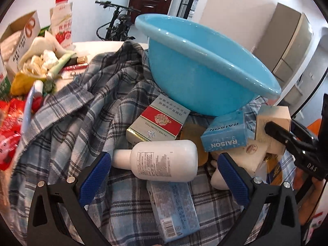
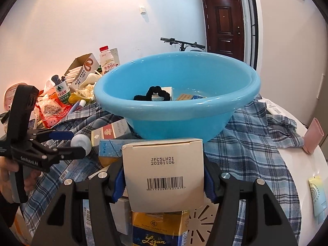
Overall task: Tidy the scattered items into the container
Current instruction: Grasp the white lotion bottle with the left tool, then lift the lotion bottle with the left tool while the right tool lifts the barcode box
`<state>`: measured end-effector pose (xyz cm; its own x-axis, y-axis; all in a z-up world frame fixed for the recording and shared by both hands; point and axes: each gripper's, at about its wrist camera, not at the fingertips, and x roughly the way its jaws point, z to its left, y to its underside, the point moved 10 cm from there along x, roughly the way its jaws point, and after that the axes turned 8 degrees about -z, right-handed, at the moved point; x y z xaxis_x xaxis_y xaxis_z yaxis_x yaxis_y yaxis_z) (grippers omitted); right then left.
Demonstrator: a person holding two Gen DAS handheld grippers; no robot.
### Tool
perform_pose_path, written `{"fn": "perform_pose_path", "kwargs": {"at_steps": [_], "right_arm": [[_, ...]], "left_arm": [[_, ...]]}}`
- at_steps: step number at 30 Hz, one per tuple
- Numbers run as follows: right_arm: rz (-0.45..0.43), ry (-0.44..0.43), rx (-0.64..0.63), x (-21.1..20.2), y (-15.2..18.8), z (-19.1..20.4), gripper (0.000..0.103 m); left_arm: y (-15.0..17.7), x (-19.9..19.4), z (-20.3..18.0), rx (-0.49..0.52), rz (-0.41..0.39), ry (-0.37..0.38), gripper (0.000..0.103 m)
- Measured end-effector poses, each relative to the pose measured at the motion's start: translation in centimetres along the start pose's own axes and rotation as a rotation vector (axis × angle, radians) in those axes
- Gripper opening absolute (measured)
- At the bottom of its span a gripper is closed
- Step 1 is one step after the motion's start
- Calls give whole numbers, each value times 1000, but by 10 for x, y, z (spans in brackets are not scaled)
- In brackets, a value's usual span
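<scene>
basin: blue basin (image 2: 176,110) sits on the plaid shirt (image 1: 67,127) mid worktop (image 2: 303,164), rim up so we can drop stuff in; already holds a black scrunchie (image 2: 153,93) + a few small boxes.
r gripper: right gripper (image 2: 164,184), fingers pinching a cream carton (image 2: 164,172) by its sides, barcode face twd cam; carton held just in front of basin wall, not yet over the rim. we judge it goes in next.
l gripper: left gripper (image 1: 166,172), fingers spread wide, nothing pinched. white bottle (image 1: 164,160) lies on its side between them, pads not touching it; we read this as lining up a grab across the body.
nearby: red-white cig pack (image 1: 157,123) + blue raison box (image 1: 223,135) lie just beside basin base; pale blue flat box (image 1: 174,207) under the bottle.
further out: snack heap and milk bottle (image 1: 61,26) at far left, well apart; pink tube (image 2: 313,135) at worktop edge.
risk: bottle is round, may roll off the pads, we think.
</scene>
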<state>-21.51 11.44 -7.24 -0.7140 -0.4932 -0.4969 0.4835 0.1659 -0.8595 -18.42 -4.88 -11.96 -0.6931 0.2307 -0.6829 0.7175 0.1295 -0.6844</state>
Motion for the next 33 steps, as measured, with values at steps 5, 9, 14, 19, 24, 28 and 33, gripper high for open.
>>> {"fn": "perform_pose_path", "kwargs": {"at_steps": [5, 9, 14, 19, 24, 28, 33], "right_arm": [[-1, -4, -3, 0, 0, 1, 63], [-1, -3, -3, 0, 0, 2, 63], [-3, -6, -3, -1, 0, 5, 63], [-19, -15, -4, -4, -2, 7, 63], [-32, -21, -7, -9, -6, 8, 63], [-52, -22, 0, -18, -13, 6, 63], [-93, -15, 17, -43, -23, 7, 63]], "left_arm": [[8, 6, 3, 2, 21, -24, 65], [9, 0, 1, 0, 17, 2, 65], [5, -17, -5, 21, -24, -8, 65], [-4, -35, -8, 44, -66, -28, 65], [-14, -53, -14, 67, -108, -47, 65], [-24, -71, -22, 79, -146, -38, 65], [-45, -92, -36, 109, -213, -30, 65]]}}
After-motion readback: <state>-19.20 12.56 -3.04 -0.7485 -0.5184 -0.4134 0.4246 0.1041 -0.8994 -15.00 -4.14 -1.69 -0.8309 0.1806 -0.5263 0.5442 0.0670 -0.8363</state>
